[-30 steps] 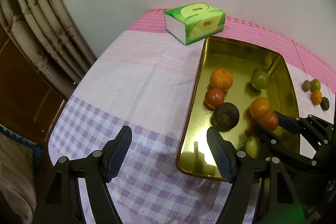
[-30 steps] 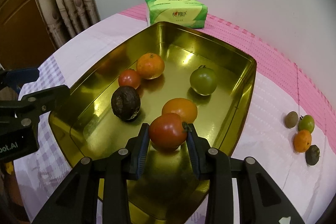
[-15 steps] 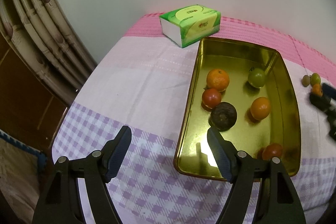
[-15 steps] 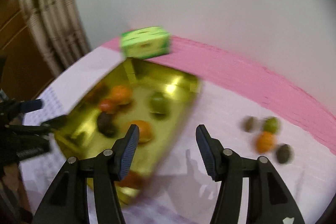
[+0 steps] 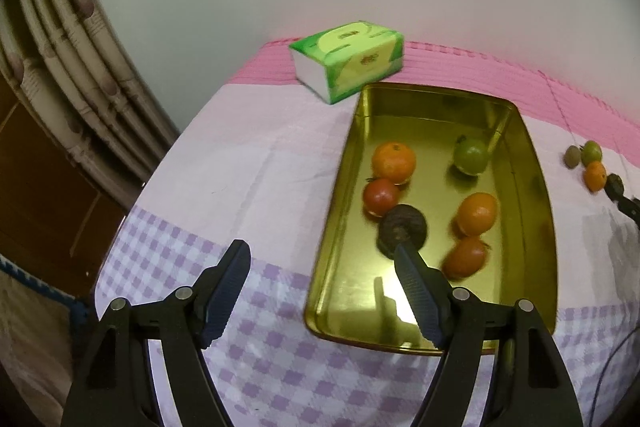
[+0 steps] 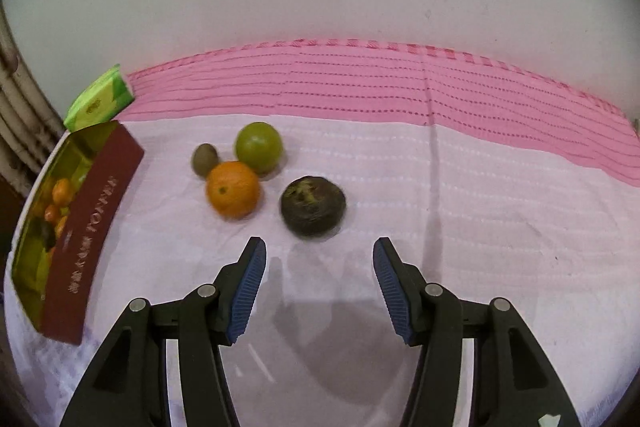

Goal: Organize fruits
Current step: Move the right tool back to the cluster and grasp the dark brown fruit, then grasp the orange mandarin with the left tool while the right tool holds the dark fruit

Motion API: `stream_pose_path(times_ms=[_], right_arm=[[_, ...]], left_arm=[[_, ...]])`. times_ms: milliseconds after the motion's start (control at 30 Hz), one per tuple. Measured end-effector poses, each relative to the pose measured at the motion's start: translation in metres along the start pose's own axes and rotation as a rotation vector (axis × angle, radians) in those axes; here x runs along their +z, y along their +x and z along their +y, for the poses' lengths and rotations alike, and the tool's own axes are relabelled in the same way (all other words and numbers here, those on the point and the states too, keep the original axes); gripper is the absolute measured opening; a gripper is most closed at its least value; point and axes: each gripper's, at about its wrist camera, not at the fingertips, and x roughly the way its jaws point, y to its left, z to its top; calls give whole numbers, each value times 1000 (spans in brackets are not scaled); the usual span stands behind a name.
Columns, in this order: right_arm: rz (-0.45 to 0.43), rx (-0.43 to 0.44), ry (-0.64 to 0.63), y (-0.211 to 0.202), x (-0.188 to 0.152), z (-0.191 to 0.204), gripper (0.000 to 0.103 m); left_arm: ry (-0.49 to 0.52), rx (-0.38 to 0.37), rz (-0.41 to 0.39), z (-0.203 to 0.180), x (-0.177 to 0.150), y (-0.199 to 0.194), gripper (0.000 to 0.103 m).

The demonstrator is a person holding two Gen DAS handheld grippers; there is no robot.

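A gold tray (image 5: 532, 163) holds several fruits: two oranges (image 5: 394, 162), a green fruit (image 5: 471, 157), a red tomato (image 5: 380, 195), a dark fruit (image 5: 402, 230) and another red tomato (image 5: 466, 257). My left gripper (image 5: 322, 267) is open and empty above the tray's near left edge. In the right wrist view, a kiwi (image 6: 205, 159), a green fruit (image 6: 259, 146), an orange (image 6: 233, 189) and a dark fruit (image 6: 313, 205) lie on the cloth. My right gripper (image 6: 318, 263) is open and empty, just short of the dark fruit. The tray (image 6: 94, 211) stands at the left there.
A green tissue pack (image 5: 347, 59) sits behind the tray near the wall. Curtains (image 5: 68, 67) hang at the left past the table's edge. The pink-and-white cloth (image 6: 480, 187) stretches to the right of the loose fruits.
My right gripper let go of the red tomato in the tray, opened, and swung right to the loose fruits. The tomato shifted inside the tray. The left gripper stayed open.
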Motion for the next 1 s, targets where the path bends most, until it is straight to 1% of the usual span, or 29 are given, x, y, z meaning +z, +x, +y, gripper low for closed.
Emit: stream_pose_path(times_ms=[67, 167, 267, 300, 367, 500, 567, 667, 733, 867, 933, 1000], right_arm=[[-1, 9, -8, 6, 1, 2, 53], [-16, -4, -41, 16, 5, 1, 51], [-27, -18, -75, 25, 10, 5, 44], [-31, -25, -95, 27, 12, 6, 39], [-36, -20, -107, 28, 13, 5, 39], [-48, -12, -119, 21, 7, -4, 37], [-55, -34, -115, 17, 4, -14, 37], [-60, -72, -83, 13, 5, -39, 37], [-59, -83, -63, 11, 6, -56, 37], [-72, -107, -96, 11, 6, -67, 37], [-74, -99, -92, 11, 6, -68, 37], [-73, -97, -89, 10, 6, -70, 38]], left_arm=[[27, -5, -1, -11, 2, -3, 75], [55, -33, 2, -30, 8, -8, 75], [80, -67, -2, -54, 16, -12, 75], [93, -83, -5, -64, 19, -14, 75], [115, -110, -9, -84, 27, -15, 75], [168, -174, -10, -135, 40, -16, 75], [195, -196, -18, -158, 43, -15, 75], [246, -231, -10, -195, 45, -8, 75], [270, -246, -7, -214, 45, -5, 75], [278, -298, 10, -246, 48, 6, 75], [269, -326, 32, -258, 51, 14, 72], [262, -354, 59, -270, 55, 23, 64]])
